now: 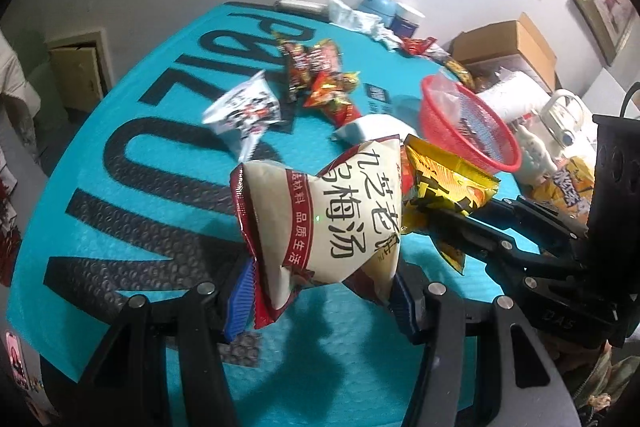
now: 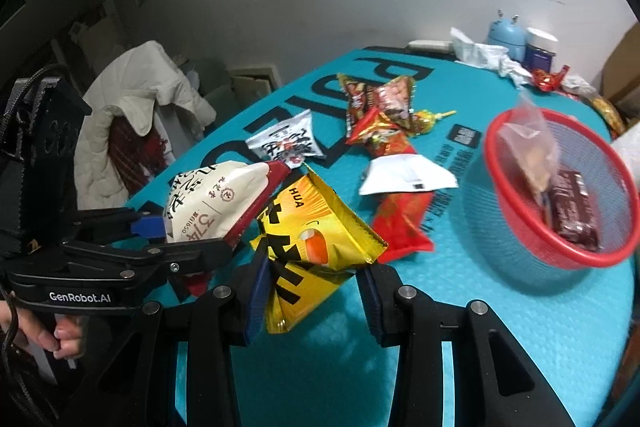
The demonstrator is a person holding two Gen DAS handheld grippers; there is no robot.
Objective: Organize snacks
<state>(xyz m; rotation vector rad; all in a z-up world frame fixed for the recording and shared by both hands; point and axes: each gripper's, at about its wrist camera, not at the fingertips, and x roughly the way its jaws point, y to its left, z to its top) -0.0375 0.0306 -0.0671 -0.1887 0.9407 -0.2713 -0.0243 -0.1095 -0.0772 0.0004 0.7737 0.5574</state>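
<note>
Left gripper (image 1: pixel 320 303): raised over the table, fingers forward, blue pads (image 1: pixel 239 301) pressed against either side of a cream packet (image 1: pixel 320 215), which hangs clear of the surface.

Right gripper (image 2: pixel 312 301): alongside and close, also raised, clamped on a yellow packet (image 2: pixel 308 247). Its blue pads (image 2: pixel 256 301) bite the packet's lower part.

The two held packets nearly touch. A bare hand (image 2: pixel 52 335) shows under the left gripper's handle, fingers curled around the grip.
</note>
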